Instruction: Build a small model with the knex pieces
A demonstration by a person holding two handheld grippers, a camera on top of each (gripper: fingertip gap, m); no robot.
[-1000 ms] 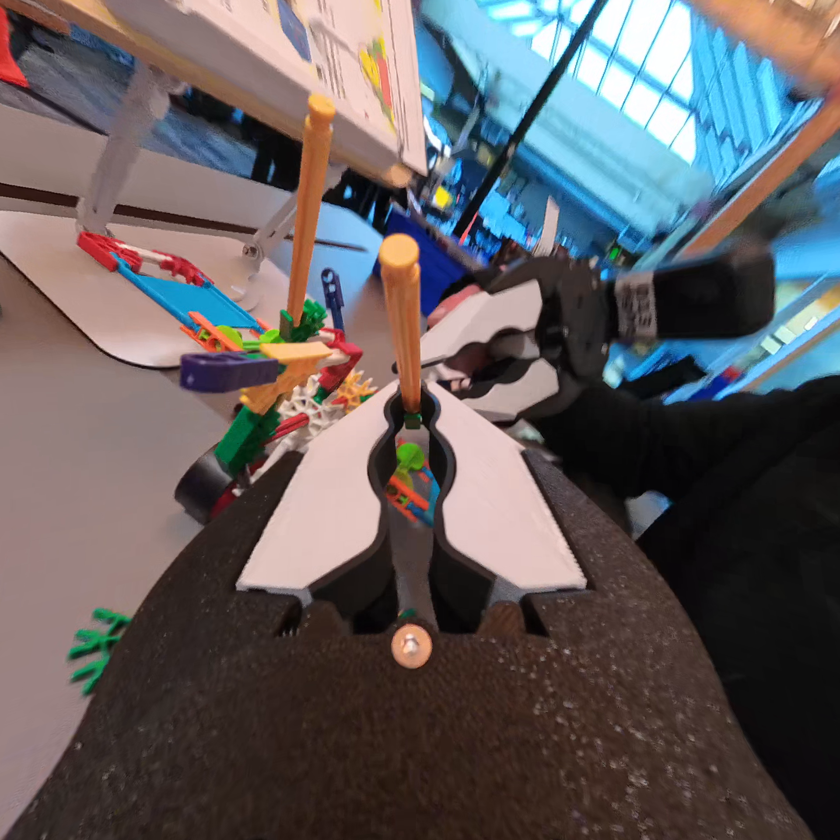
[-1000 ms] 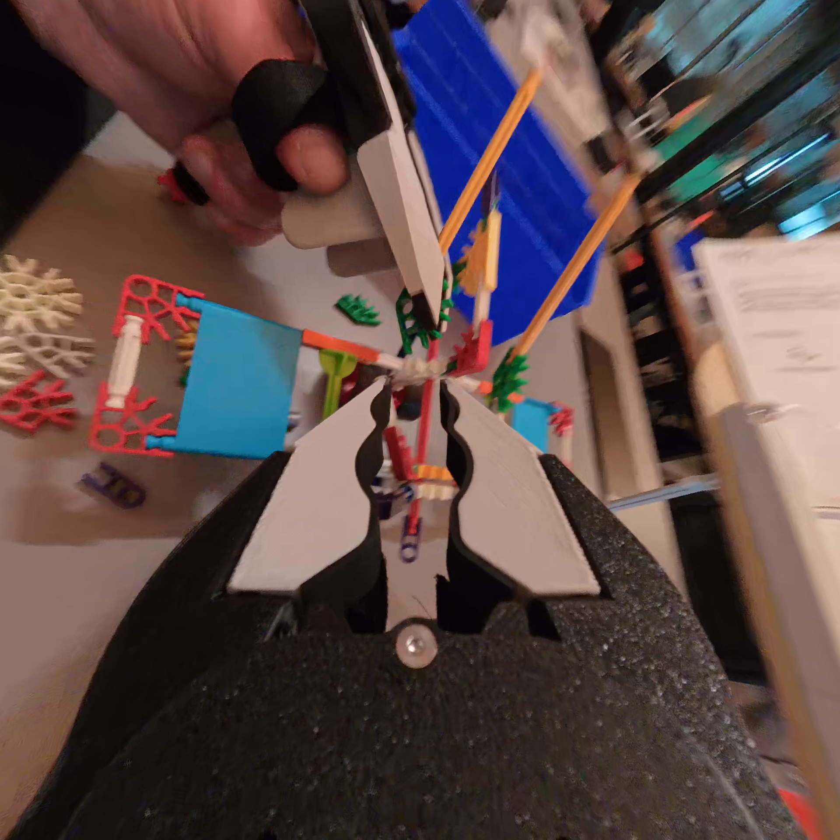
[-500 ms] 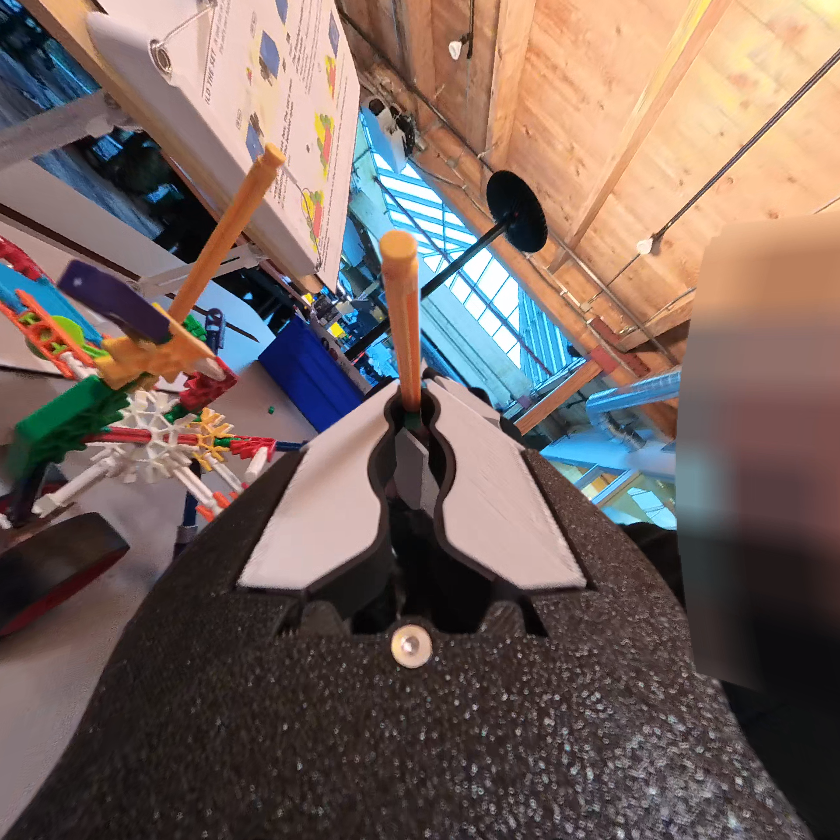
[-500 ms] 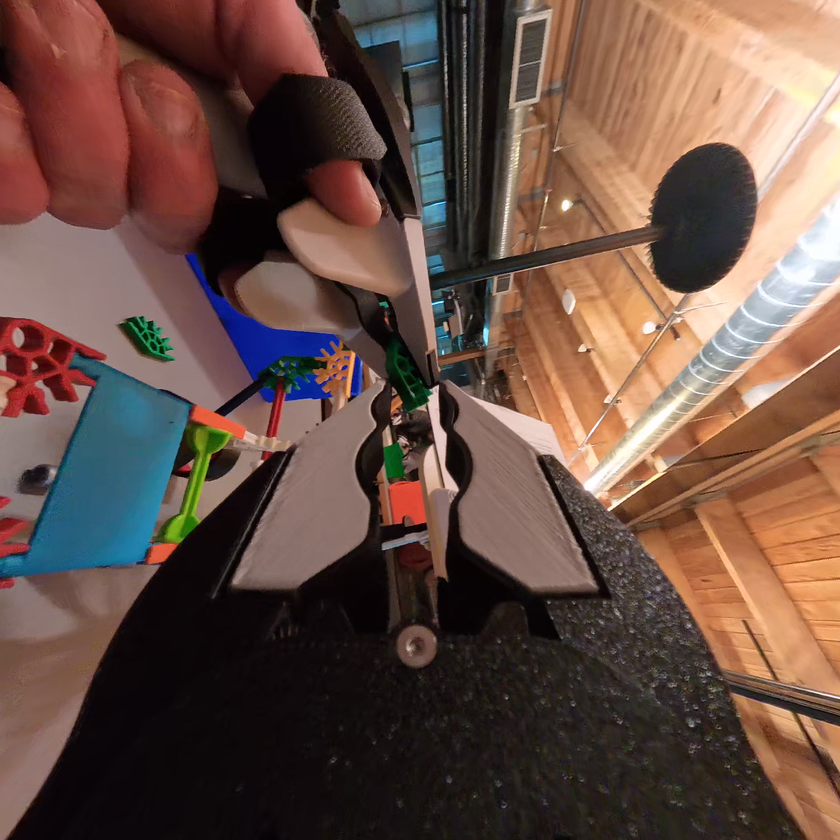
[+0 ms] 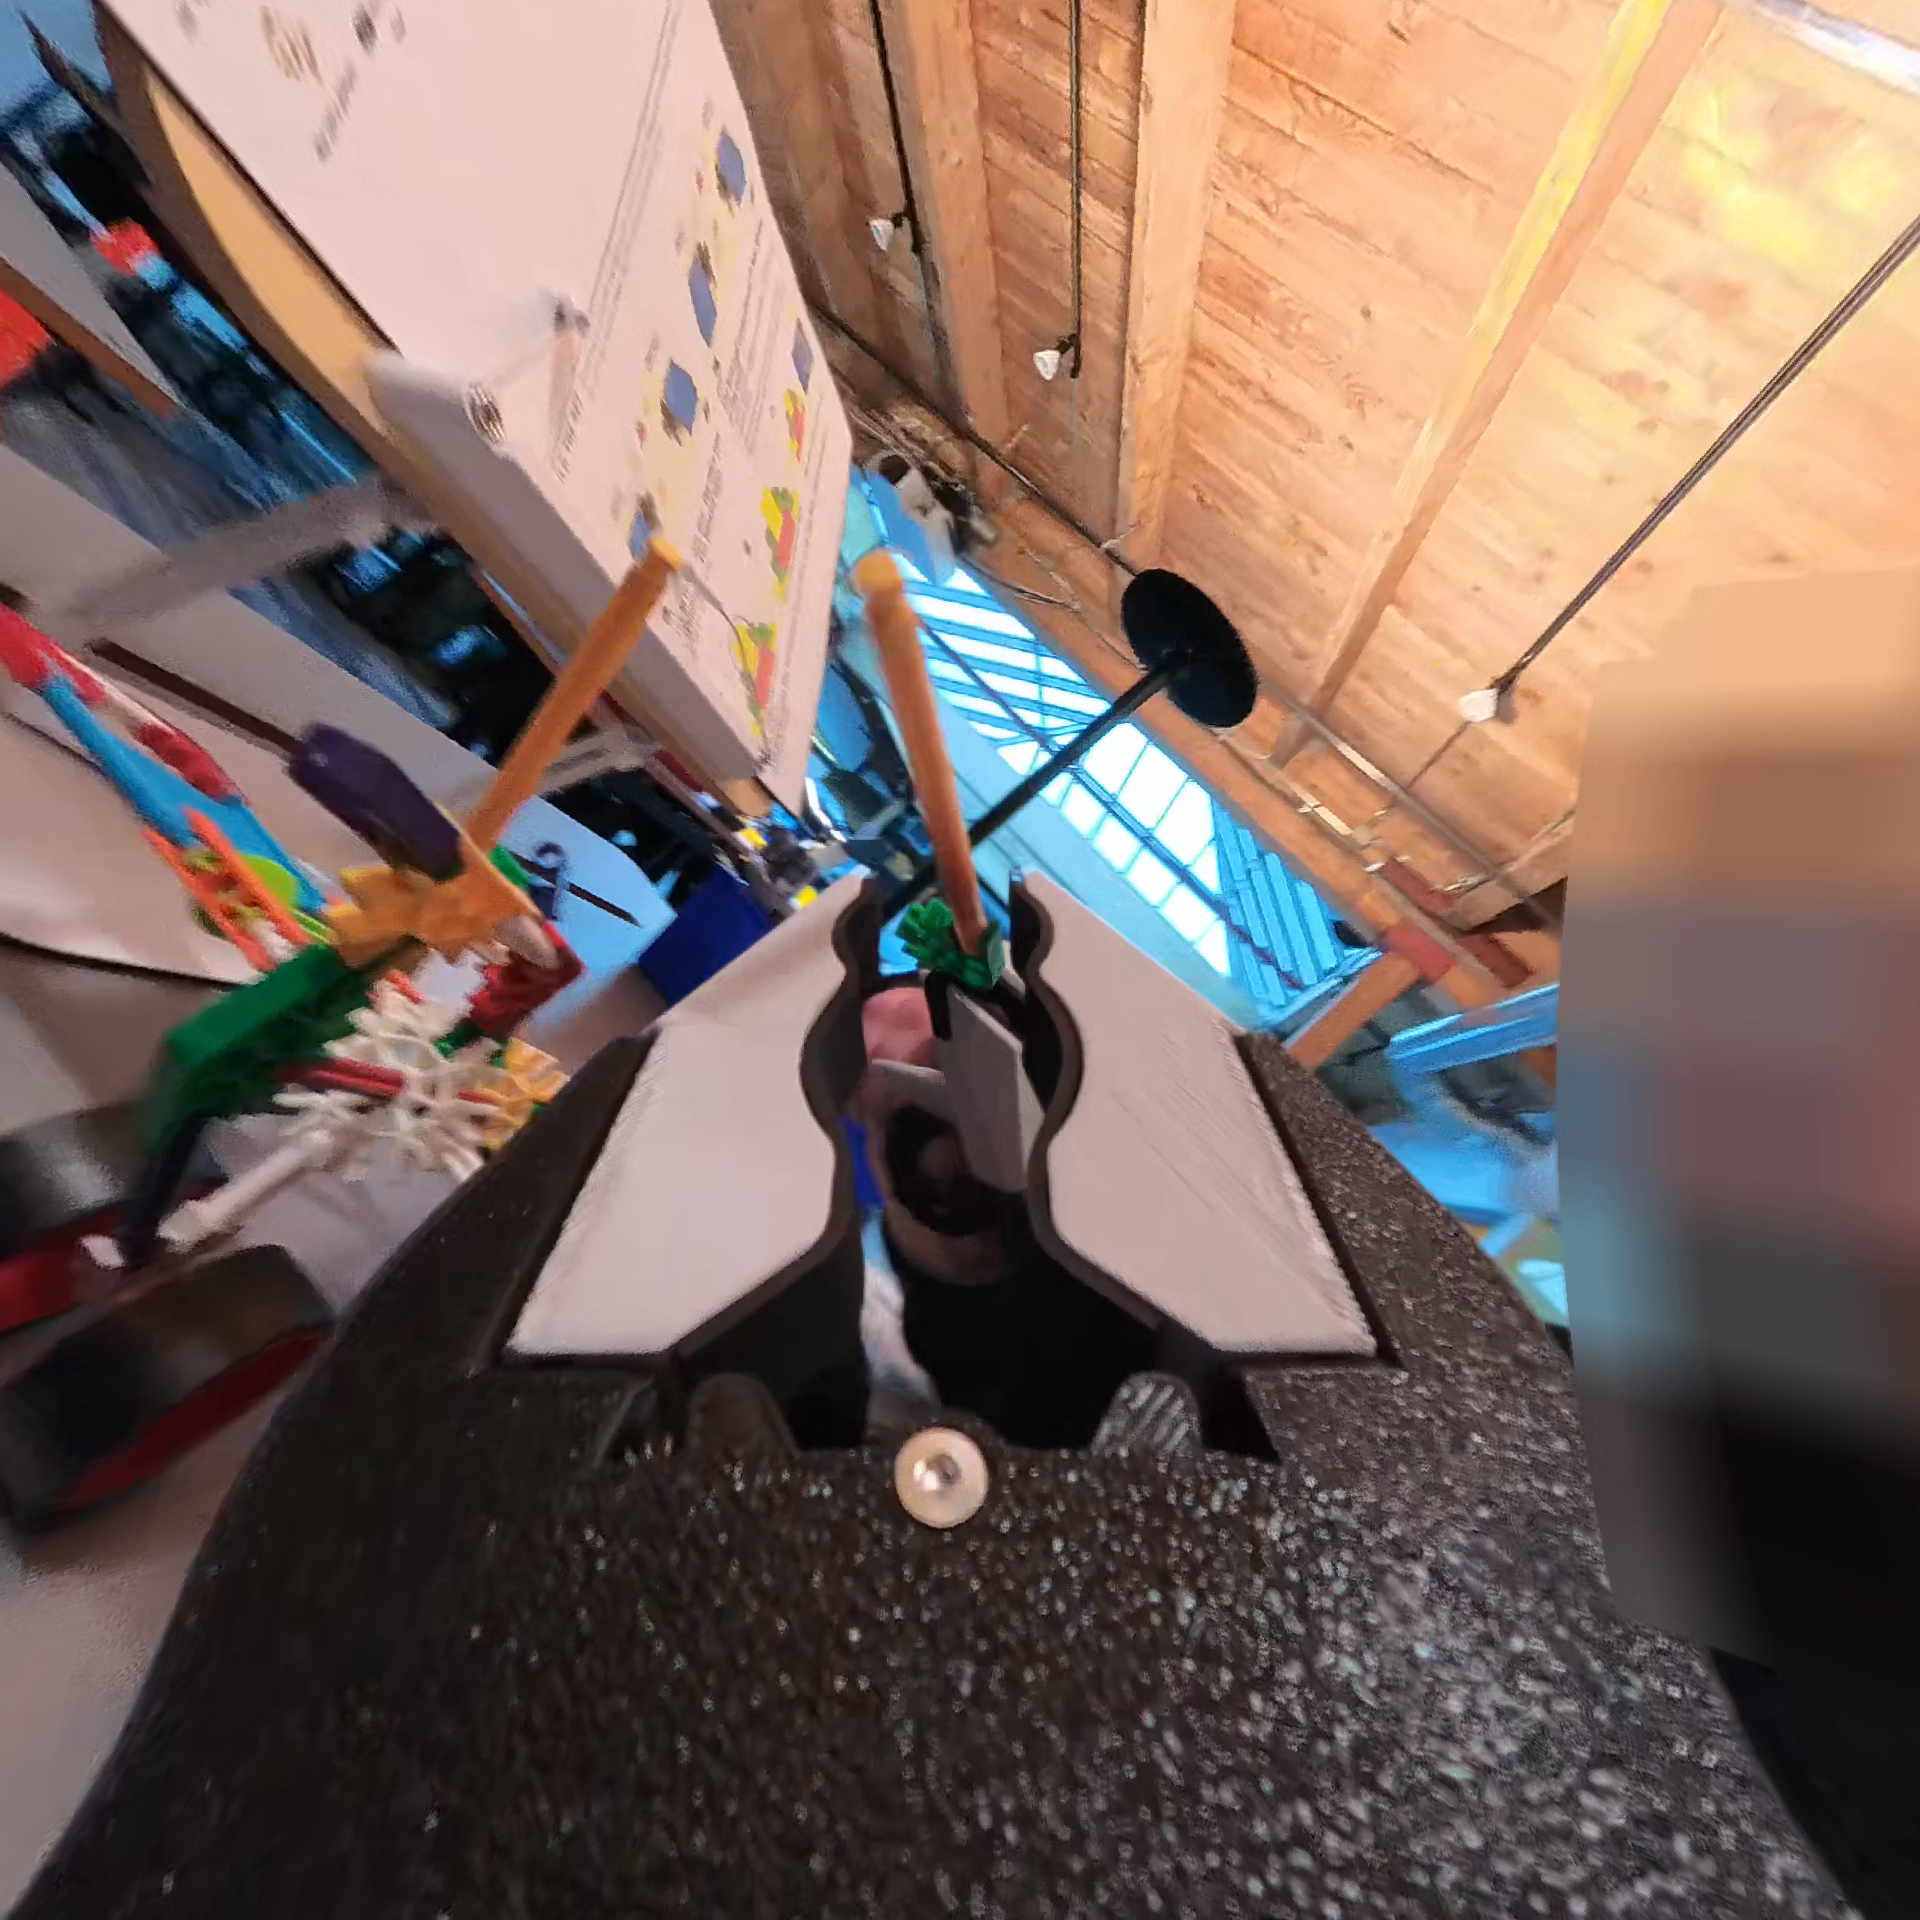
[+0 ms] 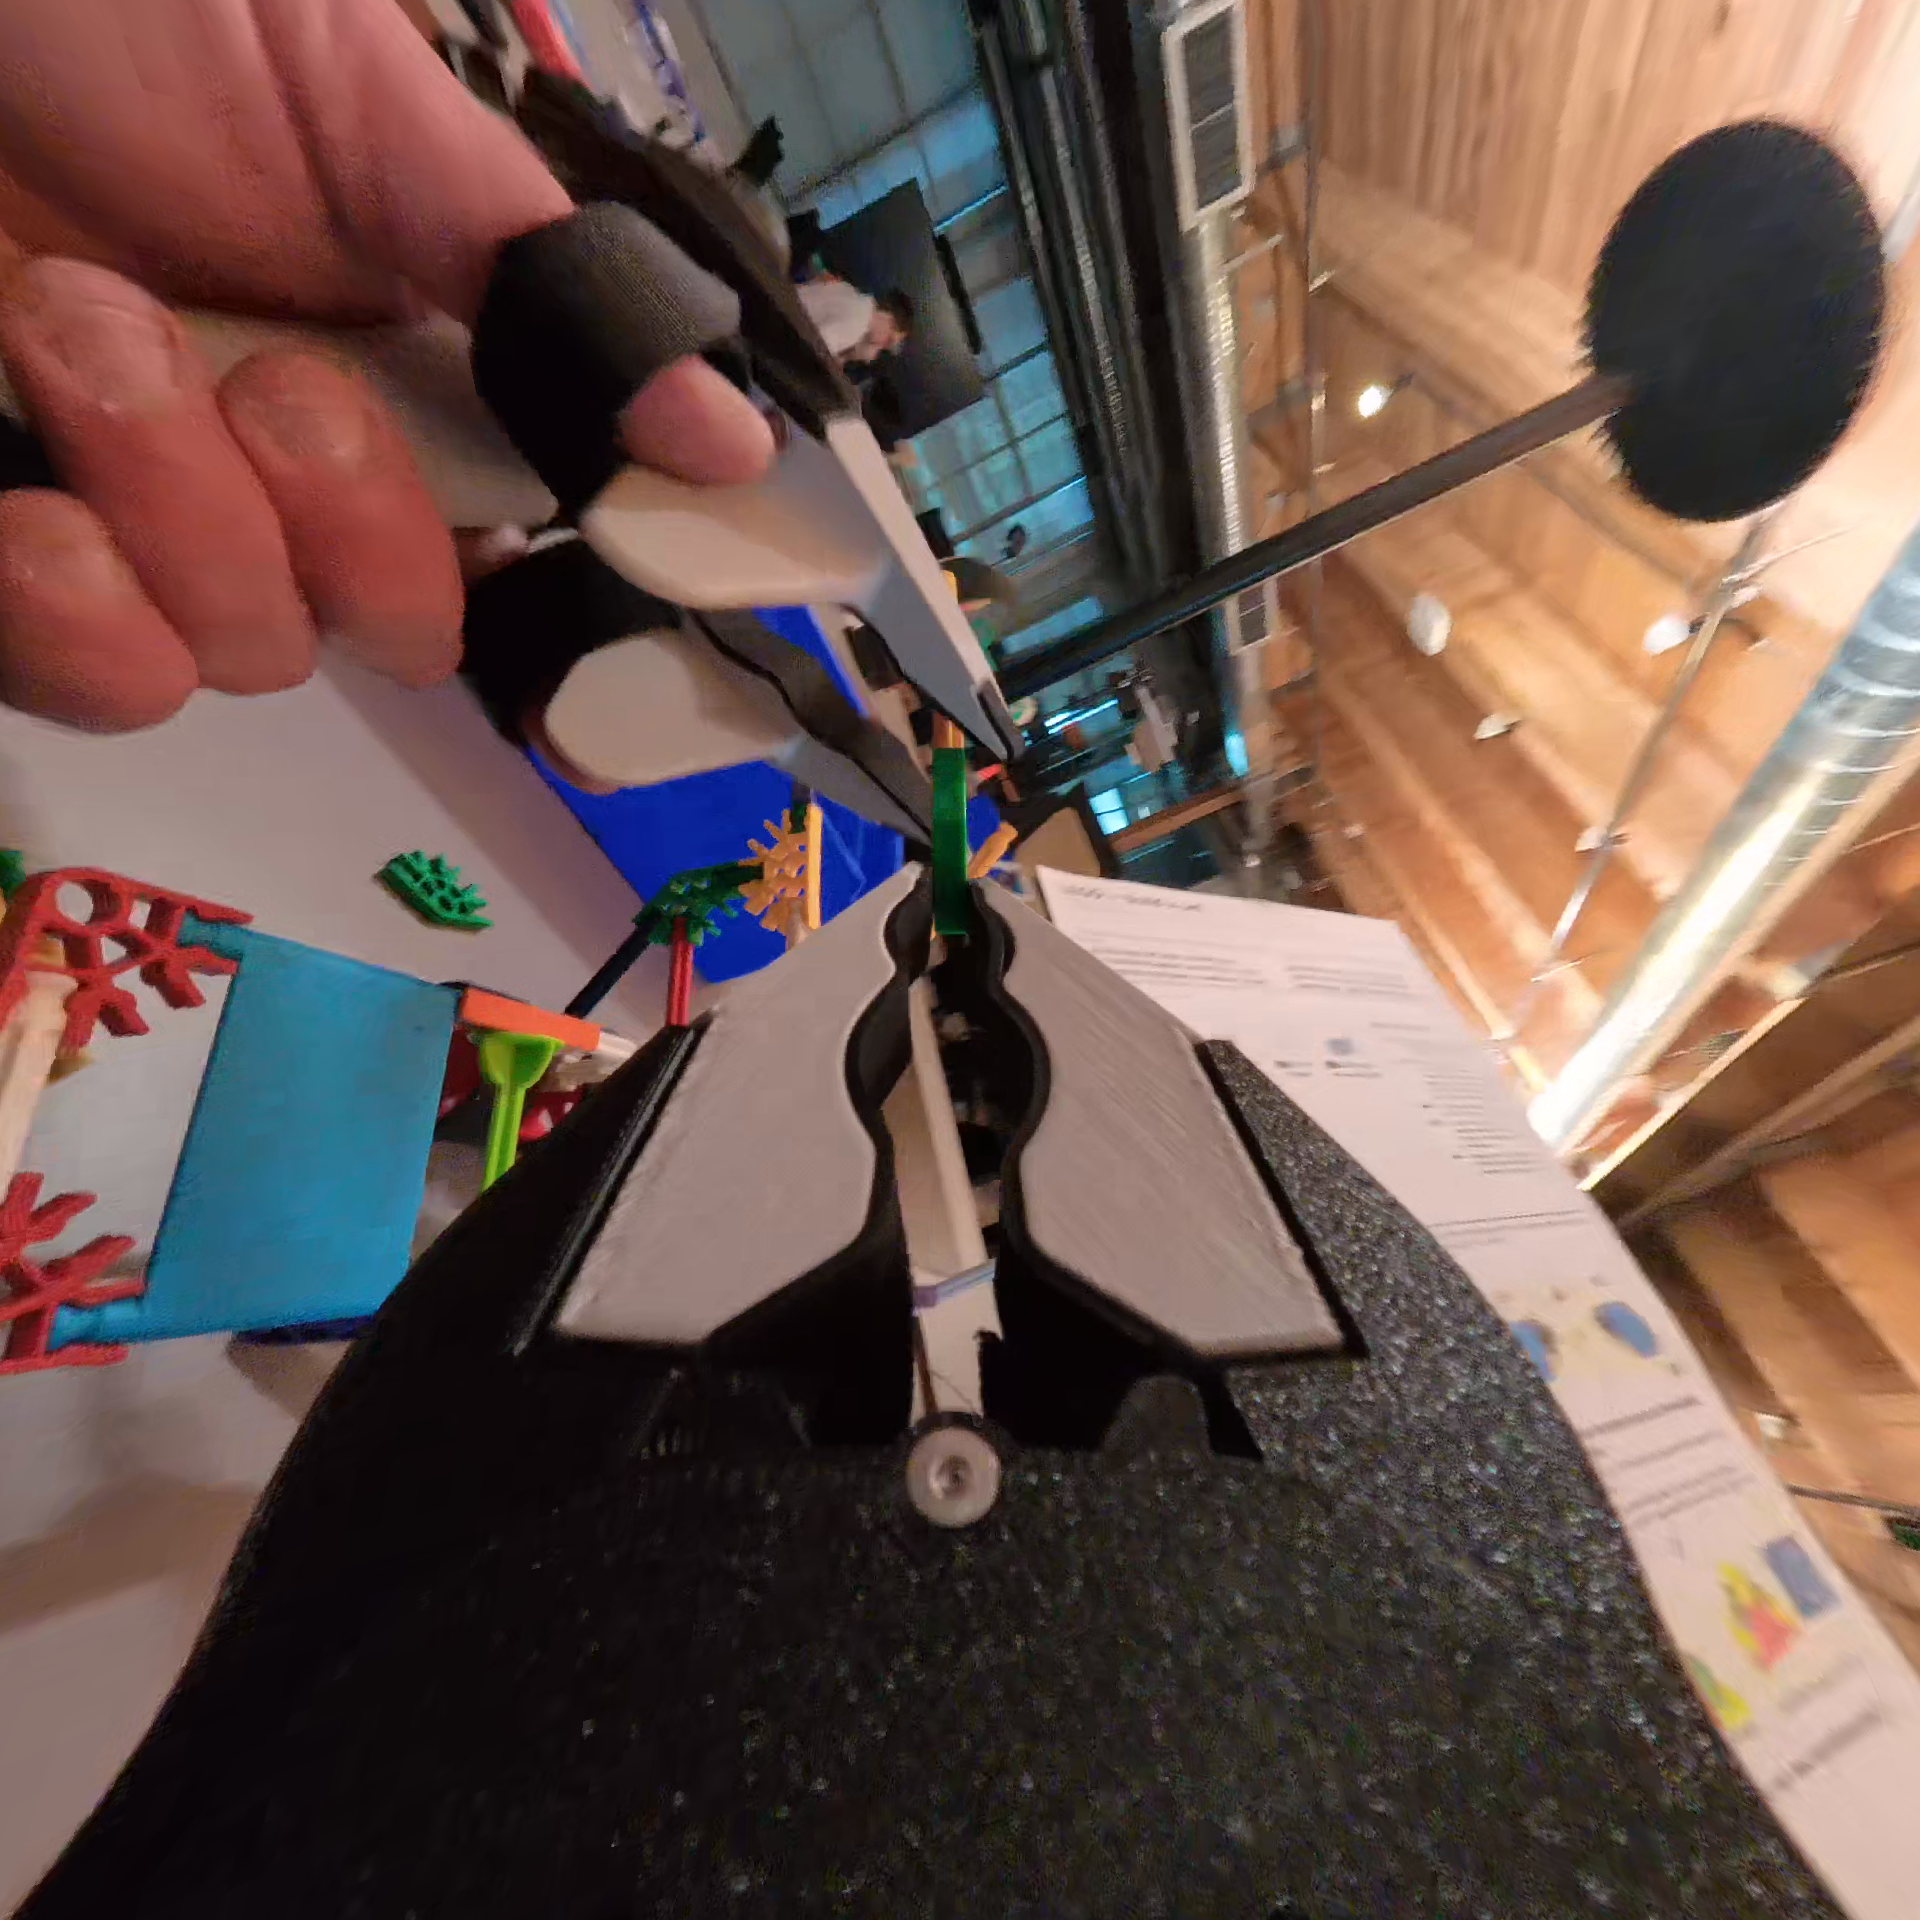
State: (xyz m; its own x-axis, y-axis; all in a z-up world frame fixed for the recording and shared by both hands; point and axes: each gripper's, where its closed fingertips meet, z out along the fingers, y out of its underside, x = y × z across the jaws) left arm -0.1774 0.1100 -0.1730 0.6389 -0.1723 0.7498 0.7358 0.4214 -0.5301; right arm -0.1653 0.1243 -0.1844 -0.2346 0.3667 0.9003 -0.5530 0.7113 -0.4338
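Green connector [image 6: 948, 831] between right-view jaws only

The toy model [image 5: 343, 997] is smeared by motion in the left wrist view, its base cut by the left edge. The instruction sheet [image 5: 540, 312] is too blurred to make out. In the right wrist view, the rod [image 6: 943, 732] above the green connector [image 6: 948, 842] hides behind the left gripper [image 6: 966, 774]. The blue panel [image 6: 301, 1153] runs behind the right gripper [image 6: 948, 914]. The hand [image 6: 239, 343] is cut by the top-left corner.
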